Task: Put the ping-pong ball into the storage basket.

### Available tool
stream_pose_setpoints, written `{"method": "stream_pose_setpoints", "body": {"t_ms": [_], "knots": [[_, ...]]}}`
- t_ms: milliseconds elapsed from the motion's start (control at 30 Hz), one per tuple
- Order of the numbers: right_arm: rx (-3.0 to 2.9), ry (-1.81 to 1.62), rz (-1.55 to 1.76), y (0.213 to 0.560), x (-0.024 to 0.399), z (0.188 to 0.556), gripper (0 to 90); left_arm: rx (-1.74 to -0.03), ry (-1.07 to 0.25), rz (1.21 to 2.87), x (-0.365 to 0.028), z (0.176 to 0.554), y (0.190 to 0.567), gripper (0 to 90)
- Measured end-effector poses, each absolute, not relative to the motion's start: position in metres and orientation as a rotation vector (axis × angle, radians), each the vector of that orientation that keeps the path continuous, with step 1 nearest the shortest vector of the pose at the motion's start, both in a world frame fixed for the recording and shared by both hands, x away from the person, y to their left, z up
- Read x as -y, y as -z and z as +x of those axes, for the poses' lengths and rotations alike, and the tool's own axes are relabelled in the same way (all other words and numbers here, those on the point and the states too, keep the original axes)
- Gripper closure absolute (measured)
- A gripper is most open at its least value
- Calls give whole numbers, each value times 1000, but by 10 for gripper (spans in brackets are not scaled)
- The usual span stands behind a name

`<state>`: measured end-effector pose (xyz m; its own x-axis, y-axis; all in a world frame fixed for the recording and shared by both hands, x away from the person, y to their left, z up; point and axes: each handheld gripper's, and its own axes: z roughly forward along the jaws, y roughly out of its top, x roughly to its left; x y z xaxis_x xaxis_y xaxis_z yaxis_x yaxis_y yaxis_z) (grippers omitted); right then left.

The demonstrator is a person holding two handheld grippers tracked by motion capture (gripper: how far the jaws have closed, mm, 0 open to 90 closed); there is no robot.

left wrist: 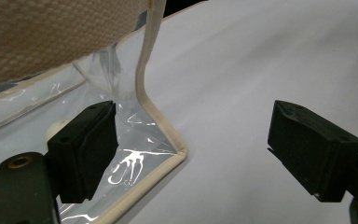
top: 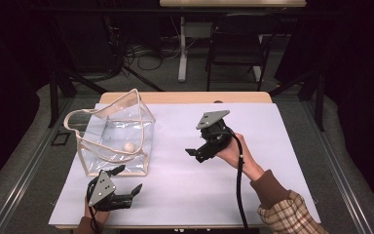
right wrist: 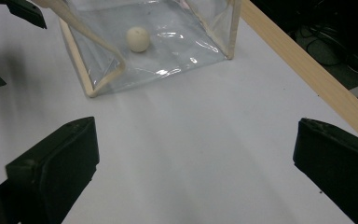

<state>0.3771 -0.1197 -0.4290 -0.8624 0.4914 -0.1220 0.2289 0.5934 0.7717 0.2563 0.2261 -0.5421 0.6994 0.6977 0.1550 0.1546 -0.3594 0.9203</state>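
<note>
A clear plastic bag [top: 112, 134] with beige trim and handles stands open at the left of the white table. A cream ball [top: 128, 146] lies on its floor. My left gripper [top: 126, 179] is open at the bag's near right corner. In the left gripper view, that trimmed corner [left wrist: 175, 154] sits between the jaws of the gripper [left wrist: 196, 144], and one jaw overlaps the clear wall. My right gripper [top: 197, 155] is open over bare table to the right of the bag. In the right gripper view, the gripper [right wrist: 196, 163] faces the bag [right wrist: 177, 42] and the ball [right wrist: 138, 38].
A white sheet [top: 224, 185] covers the table, with a wooden edge [right wrist: 307, 70] along its far side. Beyond it stand a dark chair [top: 236, 46], a table leg [top: 182, 48] and floor cables [top: 141, 51]. A plaid sleeve [top: 287, 214] comes in at bottom right.
</note>
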Motion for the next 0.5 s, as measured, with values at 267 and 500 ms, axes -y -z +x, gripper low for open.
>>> {"method": "stream_pose_setpoints", "body": {"t_ms": [267,500], "knots": [[-2478,-1148,595,437,130,368,0,-662,-665,1881,-226,256,542,159],[-2438,-1181,599,438,142,357,0,-657,-664,1886,-226,256,542,159]]}}
